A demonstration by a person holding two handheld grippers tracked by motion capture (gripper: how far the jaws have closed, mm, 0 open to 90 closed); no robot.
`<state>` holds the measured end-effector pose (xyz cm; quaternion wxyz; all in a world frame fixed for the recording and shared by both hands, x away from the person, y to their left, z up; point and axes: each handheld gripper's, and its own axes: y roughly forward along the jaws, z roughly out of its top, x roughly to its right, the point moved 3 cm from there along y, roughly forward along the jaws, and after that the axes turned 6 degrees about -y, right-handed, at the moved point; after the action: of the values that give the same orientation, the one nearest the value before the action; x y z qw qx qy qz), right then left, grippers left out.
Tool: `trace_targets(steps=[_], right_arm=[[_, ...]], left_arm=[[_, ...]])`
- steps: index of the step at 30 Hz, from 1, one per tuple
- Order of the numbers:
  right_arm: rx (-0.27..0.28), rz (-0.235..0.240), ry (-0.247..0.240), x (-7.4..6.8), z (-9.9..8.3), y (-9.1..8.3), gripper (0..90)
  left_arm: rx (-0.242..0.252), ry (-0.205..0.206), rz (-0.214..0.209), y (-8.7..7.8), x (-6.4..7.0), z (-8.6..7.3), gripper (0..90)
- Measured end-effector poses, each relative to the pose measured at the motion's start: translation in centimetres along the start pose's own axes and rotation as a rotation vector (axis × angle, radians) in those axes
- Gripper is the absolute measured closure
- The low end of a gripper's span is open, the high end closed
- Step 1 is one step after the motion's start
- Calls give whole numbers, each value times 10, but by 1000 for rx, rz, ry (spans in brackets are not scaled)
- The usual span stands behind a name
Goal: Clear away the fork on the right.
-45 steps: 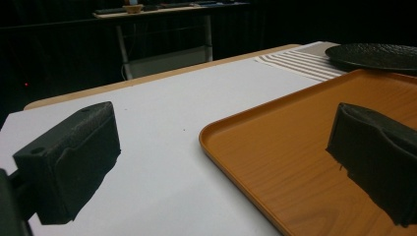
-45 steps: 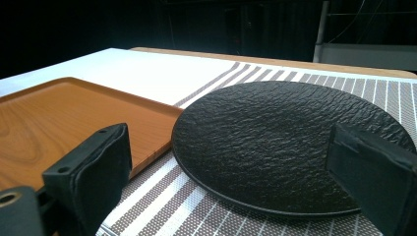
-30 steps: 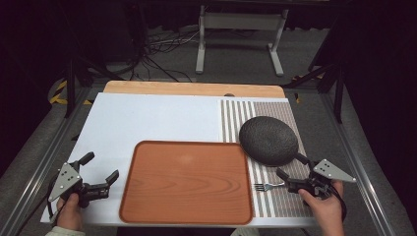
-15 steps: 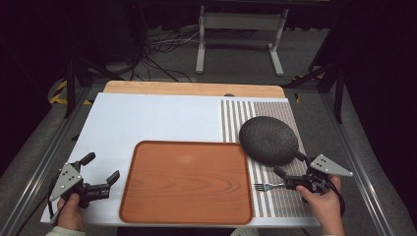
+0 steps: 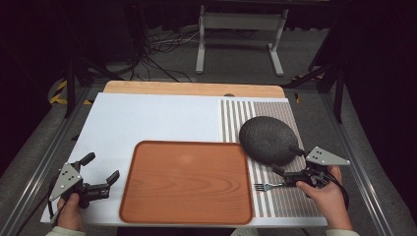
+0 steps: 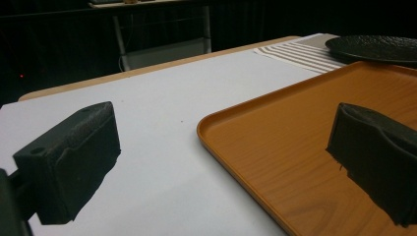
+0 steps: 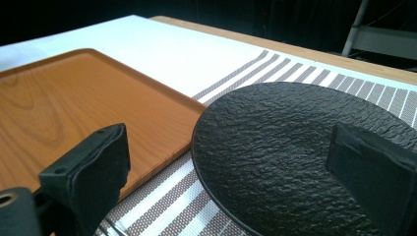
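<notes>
- Two grippers sit at the near edge of the surface (image 5: pixel 162 118); the left gripper (image 5: pixel 101 183) rests on the white sheet just left of the wooden tray (image 5: pixel 187 182), fingers spread apart and holding nothing; the right gripper (image 5: pixel 285 173) hovers low over the striped placemat (image 5: pixel 280 201), fingers likewise parted around empty air.
- Just beside the right gripper lies a fork (image 5: pixel 268 186), tines toward the tray; thin, stiff, light metal lying flat, so likely slippery to pinch; its handle looks the best place to take hold.
- Beyond it rests the black textured plate (image 5: pixel 268 138); probably heavy, rigid and breakable; the rough near rim offers grip, between the parted fingers in the right gripper view.
- Since a second ago the right gripper has shifted slightly toward the plate's near rim; left gripper, tray, fork and plate are unchanged.
</notes>
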<state>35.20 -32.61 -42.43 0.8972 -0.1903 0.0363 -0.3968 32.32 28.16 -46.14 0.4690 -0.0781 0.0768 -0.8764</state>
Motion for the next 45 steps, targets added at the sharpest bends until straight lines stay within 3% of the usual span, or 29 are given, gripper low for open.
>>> trace_targets(steps=[11, 24, 26, 30, 45], right_arm=[[-179, 41, -129, 2, 19, -2, 52], [-332, 75, -209, 4, 34, 1, 68], [-383, 85, -237, 3, 35, 5, 76], [-411, 102, -261, 1, 39, 9, 80], [-595, 154, -357, -1, 47, 21, 93]], left_arm=[[-1, 2, -1, 0, 0, 0, 2], [-2, 2, 0, 0, 0, 0, 2], [-2, 4, -1, 1, 0, 0, 2], [-3, 7, -2, 1, 0, 0, 2], [-5, 5, -3, 1, -1, 0, 2]])
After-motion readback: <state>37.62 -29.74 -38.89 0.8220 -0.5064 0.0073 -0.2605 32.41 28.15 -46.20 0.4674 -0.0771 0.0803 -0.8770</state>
